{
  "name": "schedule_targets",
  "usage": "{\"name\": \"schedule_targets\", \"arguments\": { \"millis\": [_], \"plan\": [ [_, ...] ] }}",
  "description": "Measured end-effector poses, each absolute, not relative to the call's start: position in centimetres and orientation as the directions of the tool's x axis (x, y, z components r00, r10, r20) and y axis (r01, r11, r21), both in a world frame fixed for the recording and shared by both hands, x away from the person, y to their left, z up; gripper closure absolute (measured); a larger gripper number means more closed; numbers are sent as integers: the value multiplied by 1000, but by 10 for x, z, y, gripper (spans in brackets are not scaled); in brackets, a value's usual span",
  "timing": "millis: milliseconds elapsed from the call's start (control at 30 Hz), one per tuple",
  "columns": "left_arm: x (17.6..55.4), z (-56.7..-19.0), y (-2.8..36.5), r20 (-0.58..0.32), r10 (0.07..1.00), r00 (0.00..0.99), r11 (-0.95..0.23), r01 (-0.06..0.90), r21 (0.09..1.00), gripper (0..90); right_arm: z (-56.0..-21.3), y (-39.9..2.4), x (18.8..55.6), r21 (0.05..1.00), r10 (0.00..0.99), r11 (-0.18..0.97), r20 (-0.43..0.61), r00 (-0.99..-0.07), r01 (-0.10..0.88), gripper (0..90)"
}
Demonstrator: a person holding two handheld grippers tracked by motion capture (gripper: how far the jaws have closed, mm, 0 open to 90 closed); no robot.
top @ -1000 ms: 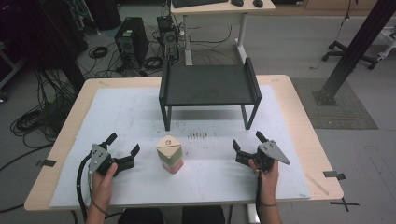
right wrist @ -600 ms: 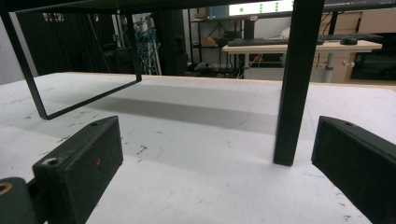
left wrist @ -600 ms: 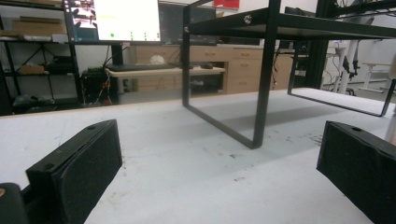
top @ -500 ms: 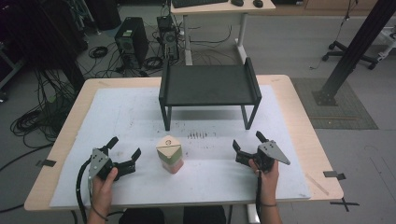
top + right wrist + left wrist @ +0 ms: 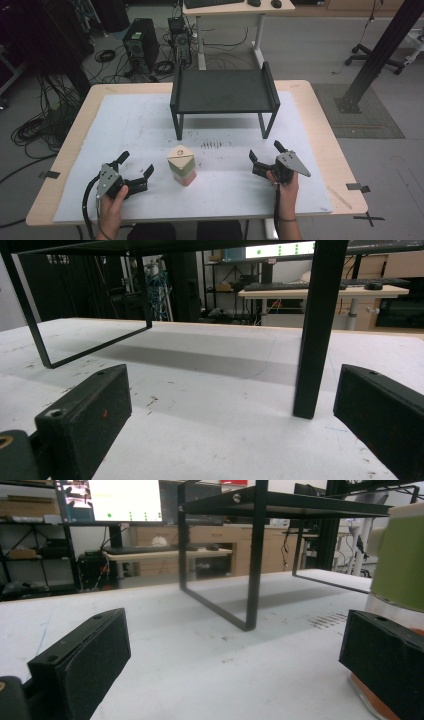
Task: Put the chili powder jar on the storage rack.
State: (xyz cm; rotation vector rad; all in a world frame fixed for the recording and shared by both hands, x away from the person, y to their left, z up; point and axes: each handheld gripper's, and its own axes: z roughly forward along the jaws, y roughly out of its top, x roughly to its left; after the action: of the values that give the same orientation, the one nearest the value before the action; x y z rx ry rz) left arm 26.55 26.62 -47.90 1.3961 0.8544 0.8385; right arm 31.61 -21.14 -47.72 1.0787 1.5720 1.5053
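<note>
One upright stacked block tower [image 5: 181, 165] before the single black rack [image 5: 223, 91], between two wide-jawed grippers [image 5: 134, 173] [image 5: 264, 158].

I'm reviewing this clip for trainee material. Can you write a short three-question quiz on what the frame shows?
1. True or false: the left gripper is shut on the stacked block.
2. Which gripper is nearer the stacked block? A) left B) right
3. Fill in: the black rack stands on the table's ____ side, away from the person.

Key
1. False: its jaws stand open, with the block beside one jaw in the left gripper view.
2. A
3. far
</note>
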Motion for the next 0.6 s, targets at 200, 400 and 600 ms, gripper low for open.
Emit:
{"name": "schedule_targets", "arguments": {
  "millis": [200,400,600],
  "plan": [
    [261,-479,263,-10,879,476,5,11,1000,2,-477,-211,316,995,910,-21,60,-411,100,19],
    [256,-479,260,-10,875,484,7,7,1000,2,-477,-211,316,995,910,-19,58,-411,99,20],
    [251,-479,256,-10,869,495,8,6,1000,2,-477,-211,316,995,910,-16,55,-412,98,20]
  ]
}}
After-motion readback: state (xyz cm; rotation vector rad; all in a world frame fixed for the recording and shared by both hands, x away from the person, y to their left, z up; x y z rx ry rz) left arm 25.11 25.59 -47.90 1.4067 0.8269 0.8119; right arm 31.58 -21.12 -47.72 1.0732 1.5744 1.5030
